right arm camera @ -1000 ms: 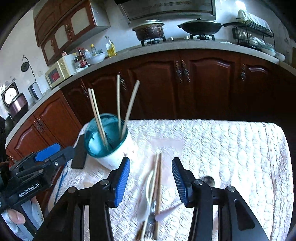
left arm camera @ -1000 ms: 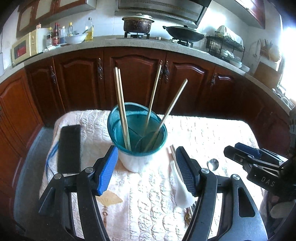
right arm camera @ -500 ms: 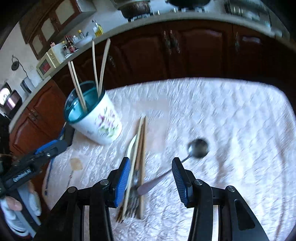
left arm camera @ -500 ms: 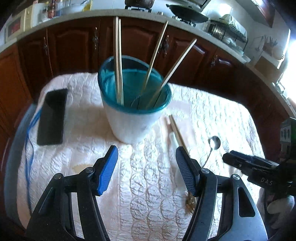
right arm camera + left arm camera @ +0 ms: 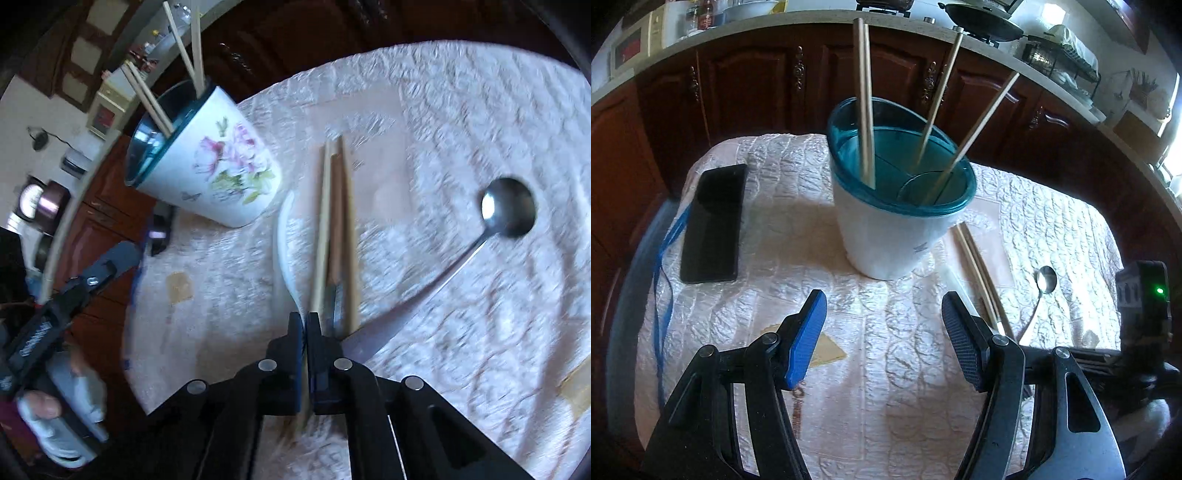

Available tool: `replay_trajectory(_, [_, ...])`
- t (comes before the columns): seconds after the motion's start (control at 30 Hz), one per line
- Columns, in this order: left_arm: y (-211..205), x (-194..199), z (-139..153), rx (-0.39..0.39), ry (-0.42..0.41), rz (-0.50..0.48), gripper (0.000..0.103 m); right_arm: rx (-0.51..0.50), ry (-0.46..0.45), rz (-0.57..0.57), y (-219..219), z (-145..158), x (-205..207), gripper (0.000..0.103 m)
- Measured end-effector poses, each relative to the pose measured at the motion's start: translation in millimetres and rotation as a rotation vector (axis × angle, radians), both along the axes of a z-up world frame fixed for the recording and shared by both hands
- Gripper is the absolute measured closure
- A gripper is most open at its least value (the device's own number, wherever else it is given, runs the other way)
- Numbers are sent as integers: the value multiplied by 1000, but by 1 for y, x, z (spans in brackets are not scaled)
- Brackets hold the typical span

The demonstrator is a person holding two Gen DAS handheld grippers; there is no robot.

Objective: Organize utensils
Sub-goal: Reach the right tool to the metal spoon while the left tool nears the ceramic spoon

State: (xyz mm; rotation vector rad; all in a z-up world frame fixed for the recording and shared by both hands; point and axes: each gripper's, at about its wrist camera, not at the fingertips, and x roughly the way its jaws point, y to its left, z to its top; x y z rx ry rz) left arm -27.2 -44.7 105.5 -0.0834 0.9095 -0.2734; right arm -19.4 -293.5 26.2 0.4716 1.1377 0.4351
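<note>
A white flowered utensil holder (image 5: pixel 890 236) with a teal rim stands mid-table with several chopsticks upright in it; the right wrist view shows the holder (image 5: pixel 218 177) too. Right of it lie loose chopsticks (image 5: pixel 336 221), a white ceramic spoon (image 5: pixel 286 243), a fork (image 5: pixel 338 306) and a metal spoon (image 5: pixel 508 206). My right gripper (image 5: pixel 304 319) is low over this pile, shut on the leftmost chopstick, which runs between its pads. My left gripper (image 5: pixel 884 314) hangs open and holds nothing, in front of the holder.
A black phone (image 5: pixel 714 218) with a blue cable (image 5: pixel 665 258) lies at the table's left edge. A quilted white cloth (image 5: pixel 871 387) covers the table. Dark wooden cabinets (image 5: pixel 757 81) stand behind it, under a cluttered counter.
My right gripper dropped onto the loose pile, rolled, and shut on a chopstick. My left gripper sank lower in front of the holder, still open.
</note>
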Motion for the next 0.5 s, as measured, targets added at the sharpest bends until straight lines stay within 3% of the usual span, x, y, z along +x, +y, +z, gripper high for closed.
replay_trajectory(0.13, [6,2,-8,-2,22,10,38,91,46,27,11,-4,-13,101])
replay_trajectory(0.3, [3,-1,-17,17,54,-18,38,33,81,116,39,-10,-27,98])
replay_trajectory(0.37, [1,-2,-20,20,66,-32,38,23,64,101,34,-5,-28,81])
replay_trajectory(0.5, [-3,0,-29,5,103,-54,38,12,22,-10,-7,9,-20,79])
